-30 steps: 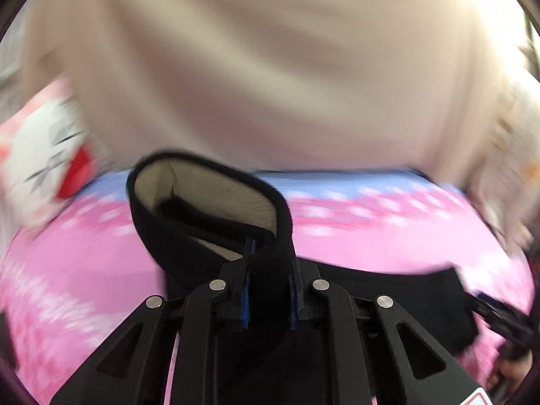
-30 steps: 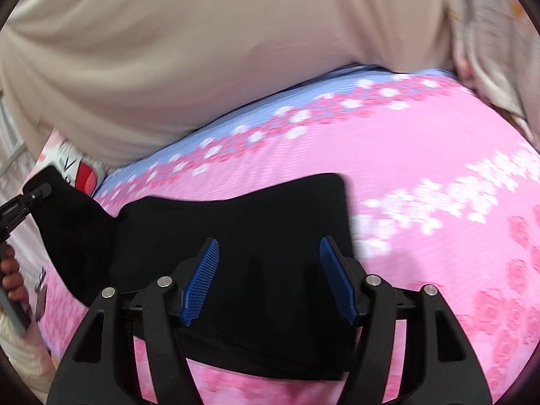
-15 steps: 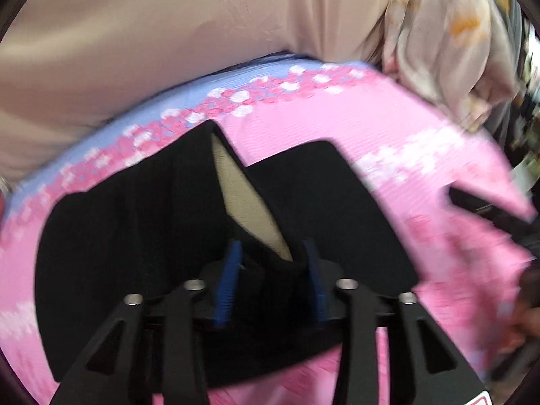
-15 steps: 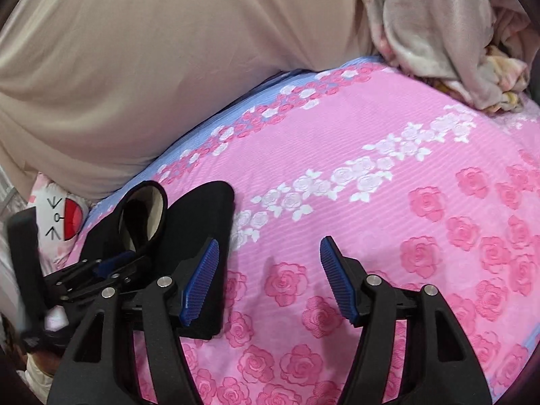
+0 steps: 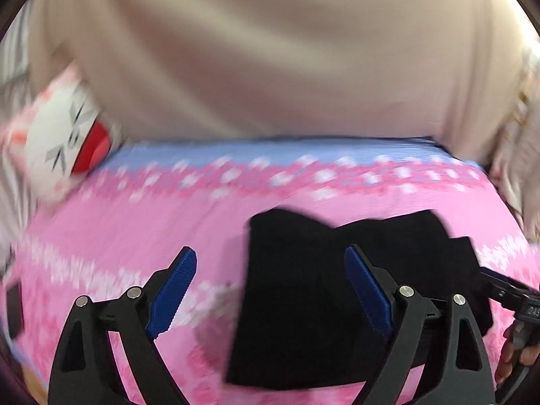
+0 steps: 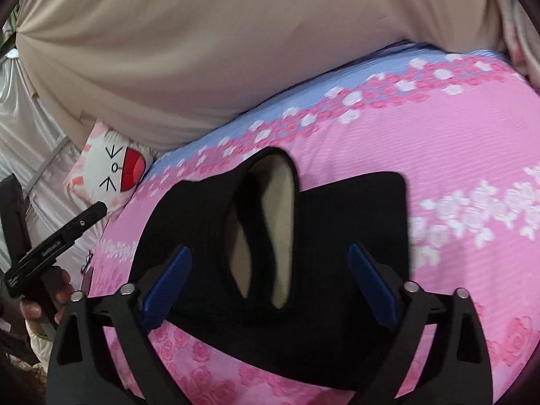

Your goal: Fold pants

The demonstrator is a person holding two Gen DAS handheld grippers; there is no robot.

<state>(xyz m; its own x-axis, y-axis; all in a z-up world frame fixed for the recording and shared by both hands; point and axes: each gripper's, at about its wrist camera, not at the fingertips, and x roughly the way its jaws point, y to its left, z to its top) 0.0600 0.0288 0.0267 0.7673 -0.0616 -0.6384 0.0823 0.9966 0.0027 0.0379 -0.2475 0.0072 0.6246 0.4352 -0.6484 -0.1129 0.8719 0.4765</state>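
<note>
The black pants (image 5: 303, 290) lie folded in a compact bundle on the pink flowered bedsheet (image 5: 152, 222). In the right wrist view the pants (image 6: 337, 222) show a raised fold on top with a beige lining (image 6: 281, 222). My left gripper (image 5: 270, 287) is open and empty, with the bundle's left edge between its fingers. My right gripper (image 6: 270, 283) is open and empty just above the bundle's near edge. The left gripper also shows at the left of the right wrist view (image 6: 64, 233), and the right gripper at the right of the left wrist view (image 5: 506, 290).
A large beige cushion (image 6: 219, 50) runs along the back of the bed. A white cat-face pillow (image 6: 114, 172) lies at the back left. A pale patterned blanket (image 5: 519, 155) sits at the far right.
My left gripper has opened, let go of the pants and drawn back to the left. My right gripper has swung back over the bundle, still open.
</note>
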